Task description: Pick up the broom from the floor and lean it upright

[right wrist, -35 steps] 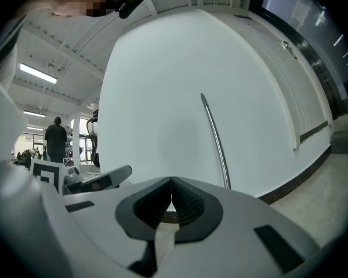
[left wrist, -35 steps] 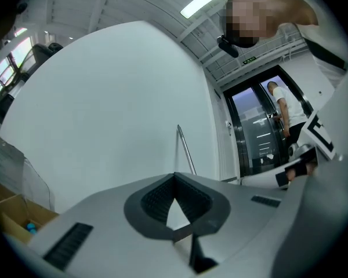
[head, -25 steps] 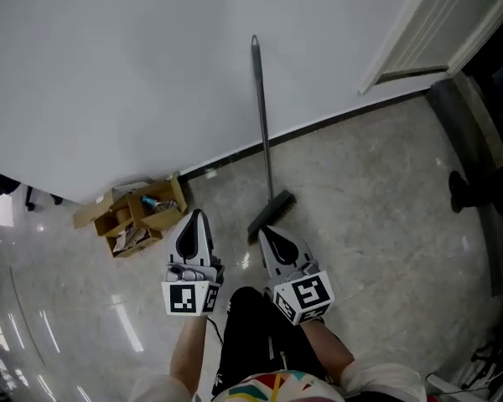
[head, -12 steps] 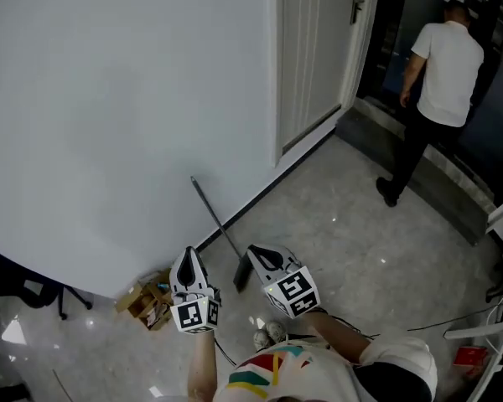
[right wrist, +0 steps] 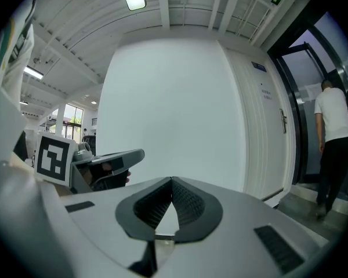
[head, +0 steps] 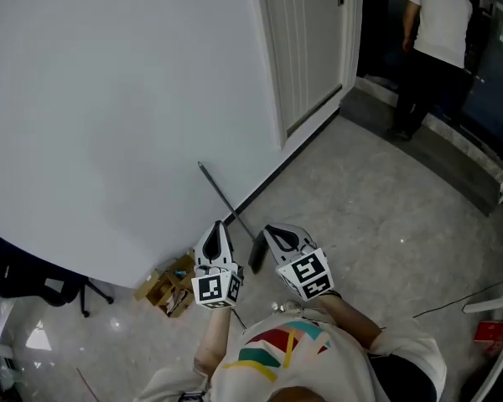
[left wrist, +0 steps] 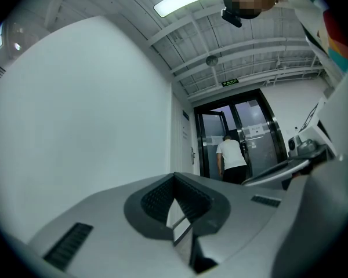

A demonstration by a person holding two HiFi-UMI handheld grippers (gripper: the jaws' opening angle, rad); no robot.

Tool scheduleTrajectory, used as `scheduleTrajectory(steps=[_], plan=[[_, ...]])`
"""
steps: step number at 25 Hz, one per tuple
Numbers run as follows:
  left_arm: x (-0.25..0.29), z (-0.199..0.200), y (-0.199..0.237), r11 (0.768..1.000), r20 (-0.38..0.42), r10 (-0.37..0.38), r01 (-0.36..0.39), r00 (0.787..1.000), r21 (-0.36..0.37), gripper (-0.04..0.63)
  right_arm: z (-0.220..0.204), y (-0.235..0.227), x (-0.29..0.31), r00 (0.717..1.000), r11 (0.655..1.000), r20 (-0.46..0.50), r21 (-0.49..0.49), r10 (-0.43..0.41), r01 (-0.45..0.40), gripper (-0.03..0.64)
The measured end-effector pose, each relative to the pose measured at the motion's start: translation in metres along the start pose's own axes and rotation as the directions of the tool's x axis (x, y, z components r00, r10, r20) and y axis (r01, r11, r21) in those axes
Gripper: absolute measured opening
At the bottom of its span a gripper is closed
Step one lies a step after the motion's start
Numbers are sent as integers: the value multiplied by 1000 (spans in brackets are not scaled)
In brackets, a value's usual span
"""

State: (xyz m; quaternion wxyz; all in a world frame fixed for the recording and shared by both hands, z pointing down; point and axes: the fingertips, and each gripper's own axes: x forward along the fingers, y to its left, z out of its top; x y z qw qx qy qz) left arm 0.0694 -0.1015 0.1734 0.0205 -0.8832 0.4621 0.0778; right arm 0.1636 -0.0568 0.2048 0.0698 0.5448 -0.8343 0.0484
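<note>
The broom (head: 226,202) leans tilted against the white wall (head: 109,99). Its handle tip rests on the wall face and its dark head stands on the floor (head: 386,224) just out from the wall's foot. Both tools hang in the air out from the wall, on either side of the broom head, and neither holds it. The left tool (head: 220,224) has its jaws pressed together on nothing, and the right tool (head: 267,229) is likewise closed and empty. A cardboard box (head: 169,285) sits at the wall's foot, left of the broom. The wall ends at a corner beside a white door (head: 306,48). A person (head: 436,32) stands well beyond that corner. Away from the wall, the floor lies open.
</note>
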Motion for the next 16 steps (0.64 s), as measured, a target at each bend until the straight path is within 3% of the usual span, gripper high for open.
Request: scheduleTrajectory(steps=[6,16], plan=[[3,7,-19,1000,20,-19,19,1000,7,44,0,-11,-18,999,1000,25,4,-29,29,12],[3,5,2,999,17,30,-30,999,12,44,1,-17,5,999,1000,41,23,-6,5,12]])
